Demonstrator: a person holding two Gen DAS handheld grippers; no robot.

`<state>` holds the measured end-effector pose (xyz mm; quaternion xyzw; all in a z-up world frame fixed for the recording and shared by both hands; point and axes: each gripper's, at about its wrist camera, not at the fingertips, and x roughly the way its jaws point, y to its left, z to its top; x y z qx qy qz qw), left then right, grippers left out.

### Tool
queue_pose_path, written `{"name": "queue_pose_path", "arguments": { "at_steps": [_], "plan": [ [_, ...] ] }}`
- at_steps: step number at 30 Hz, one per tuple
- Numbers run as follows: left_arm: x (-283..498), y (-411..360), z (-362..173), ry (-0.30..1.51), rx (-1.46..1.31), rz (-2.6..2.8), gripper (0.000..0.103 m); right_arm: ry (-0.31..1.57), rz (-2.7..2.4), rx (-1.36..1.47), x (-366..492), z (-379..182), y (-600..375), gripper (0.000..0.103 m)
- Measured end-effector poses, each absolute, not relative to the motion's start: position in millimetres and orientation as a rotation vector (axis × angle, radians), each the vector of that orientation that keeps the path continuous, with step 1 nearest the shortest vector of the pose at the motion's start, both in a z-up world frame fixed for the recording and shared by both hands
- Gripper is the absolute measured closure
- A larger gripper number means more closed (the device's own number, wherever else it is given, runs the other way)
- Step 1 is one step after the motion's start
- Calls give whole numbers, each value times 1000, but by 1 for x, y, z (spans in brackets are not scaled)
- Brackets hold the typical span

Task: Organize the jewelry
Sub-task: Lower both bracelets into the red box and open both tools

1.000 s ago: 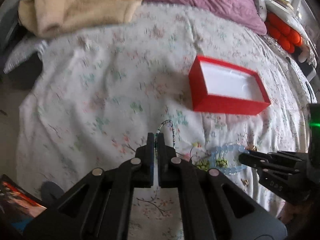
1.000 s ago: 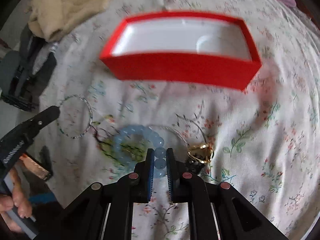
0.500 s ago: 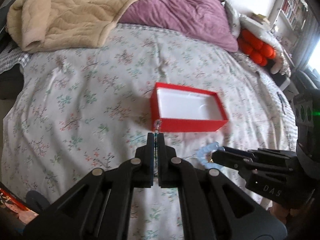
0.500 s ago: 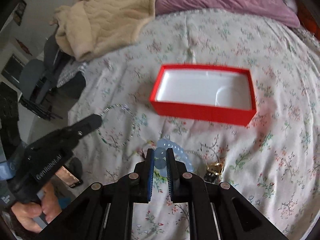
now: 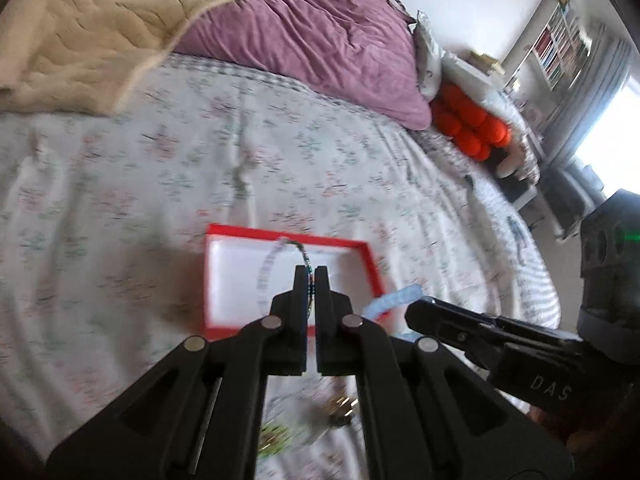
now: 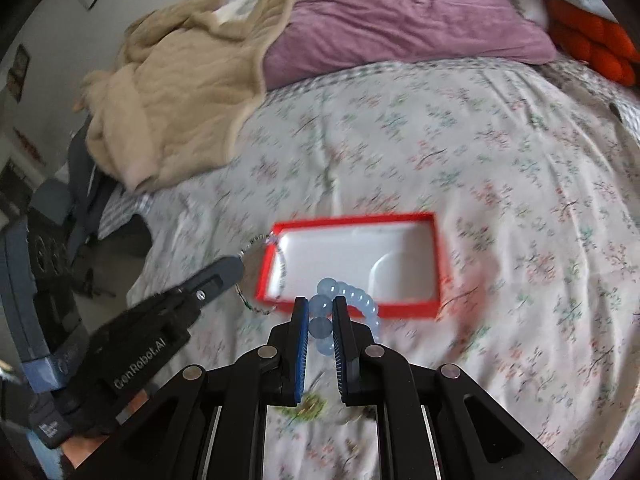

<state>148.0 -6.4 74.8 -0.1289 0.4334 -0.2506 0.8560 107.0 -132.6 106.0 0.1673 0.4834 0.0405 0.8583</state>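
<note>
A red box (image 5: 374, 270) with a white inside lies open on the flowered bedspread; it also shows in the right wrist view (image 6: 352, 308). My left gripper (image 5: 311, 276) is shut on a thin beaded bracelet (image 5: 267, 268) and holds it above the box's near left part. The left gripper (image 6: 236, 266) and the thin bracelet (image 6: 256, 240) also show in the right wrist view. My right gripper (image 6: 321, 308) is shut on a pale blue bead bracelet (image 6: 352, 296), held in the air before the box's near wall. The right gripper (image 5: 412, 310) and the blue bracelet (image 5: 394, 298) show in the left wrist view.
More jewelry lies on the bedspread under the grippers: a green beaded piece (image 5: 274, 442) and a gold piece (image 5: 342, 406). A beige blanket (image 6: 180, 92), a purple pillow (image 6: 400, 16) and an orange cushion (image 5: 472, 128) lie at the far end of the bed.
Both grippers have lifted their bracelets off the bedspread and carried them up to the red box. The remaining jewelry stays on the bedspread.
</note>
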Motion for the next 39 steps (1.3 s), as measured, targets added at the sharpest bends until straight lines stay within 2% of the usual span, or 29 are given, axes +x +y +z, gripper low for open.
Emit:
{"name": "queue_pose_path", "arguments": {
  "at_steps": [4,13,20,26,34,36,38,39],
  "plan": [
    [163,-21,62,923,-320,-570,100,1008,53,392,119,98,-152,91],
    [181,-13,26,1009,-208,-404,100,990,30,377,142,89,-158,91],
    [183,-4,19,1026,-154,-323,100,994,89,376,153,81,-140,91],
    [181,-8,14,1027,-93,-298,100,1056,6,314,158,52,-150,91],
    [178,-20,18,1002,-36,-287,99,1027,-19,237,154,47,-156,91],
    [177,-21,21,998,-30,-292,92,1016,-23,224,152,50,-156,89],
    [172,-22,26,990,-23,-303,75,1010,-17,228,149,55,-157,86],
    [170,-22,29,983,-19,-303,71,1009,-18,226,146,57,-159,85]
  ]
}}
